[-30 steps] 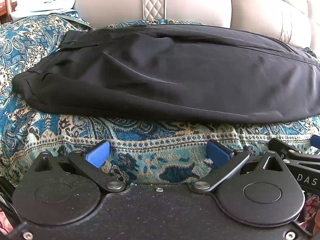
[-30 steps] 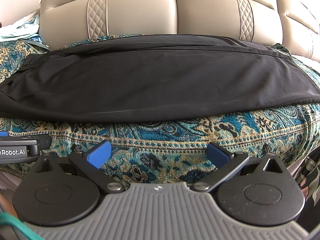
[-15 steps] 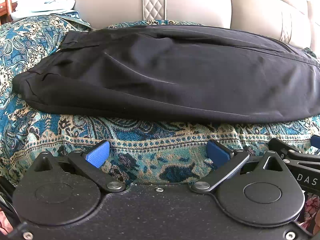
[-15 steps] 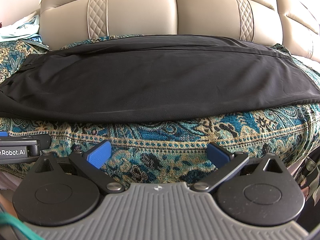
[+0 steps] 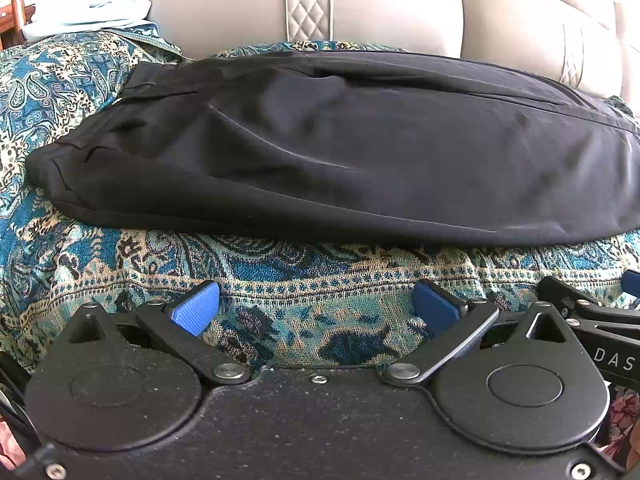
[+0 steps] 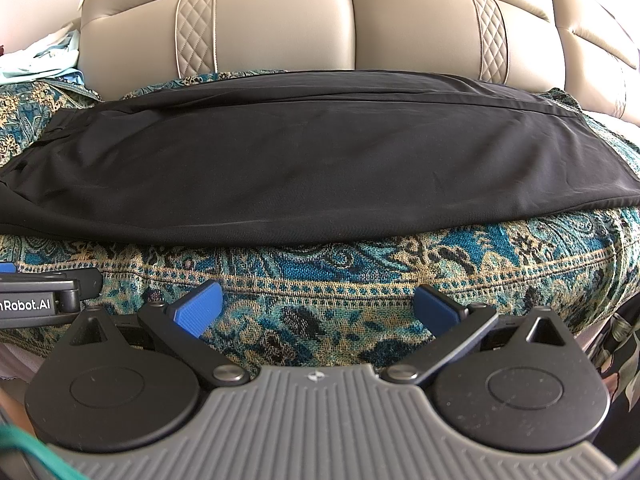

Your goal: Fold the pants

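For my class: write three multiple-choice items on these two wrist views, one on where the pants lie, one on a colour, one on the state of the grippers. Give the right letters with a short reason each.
1. Where do the black pants lie?
A. On the patterned blanket in front of the sofa back
B. On a bare wooden floor
C. Hung over a chair

2. What colour are the finger pads of the left gripper?
A. Red
B. Blue
C. Yellow

3. What state are the left gripper and the right gripper in?
A. Both shut on the pants
B. One open, one shut on the blanket
C. Both open, apart from the pants

Answers:
1 A: the blanket shows all along the pants' near edge, with beige cushions behind.
2 B: both pads are plainly blue.
3 C: on each gripper the fingers stand wide apart, with only blanket between them.
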